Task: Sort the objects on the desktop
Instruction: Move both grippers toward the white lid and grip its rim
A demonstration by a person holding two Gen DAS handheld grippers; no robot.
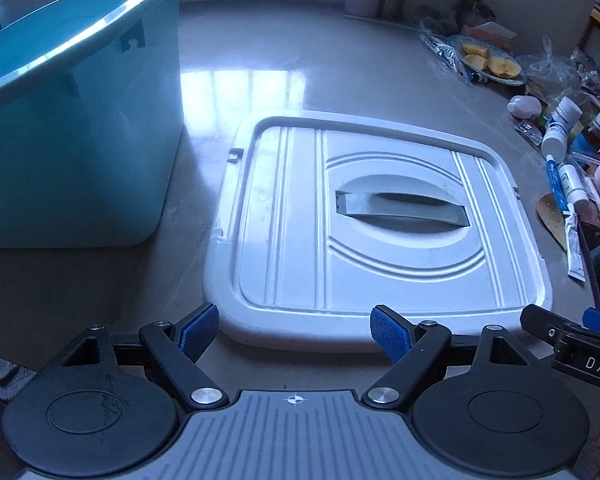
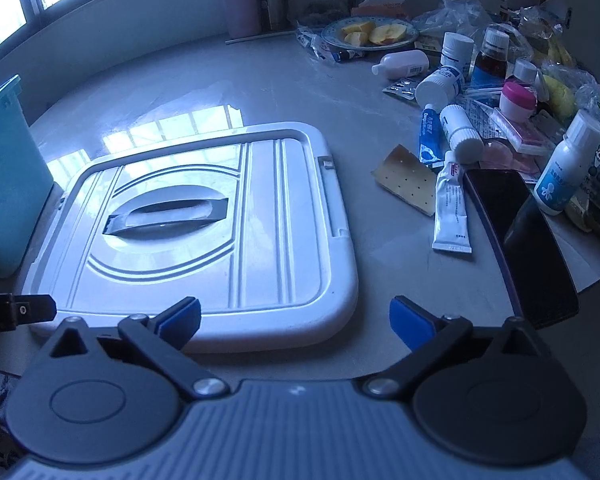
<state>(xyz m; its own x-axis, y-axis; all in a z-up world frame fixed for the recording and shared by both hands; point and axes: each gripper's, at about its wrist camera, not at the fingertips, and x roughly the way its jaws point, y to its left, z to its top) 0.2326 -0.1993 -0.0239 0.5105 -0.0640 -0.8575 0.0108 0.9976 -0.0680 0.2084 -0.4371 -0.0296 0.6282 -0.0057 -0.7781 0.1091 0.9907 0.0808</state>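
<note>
**Desk clutter massed at right edge, bin lid off**

Grey tabletop (image 2: 340, 92) under window light. Loose items heaped along right edge: white tube (image 2: 452, 216) and blue tube (image 2: 428, 136) lying flat, tipped white bottles (image 2: 460, 128), pink-capped jar (image 2: 518, 100), brown syrup bottle (image 2: 490, 60), perforated tan patch (image 2: 406, 184), dark phone (image 2: 496, 196) near front-right edge. Plate of fruit slices (image 2: 368, 32) toward back edge. White lid (image 1: 376, 232) flat mid-table, handle up; teal bin (image 1: 72, 128) at left edge, interior not visible. Left gripper (image 1: 294, 330) and right gripper (image 2: 296, 322) both spread wide, holding nothing, low over front edge by lid. Progress: can't tell what's in bin; plenty left outside, so sorting looks unfinished.
</note>
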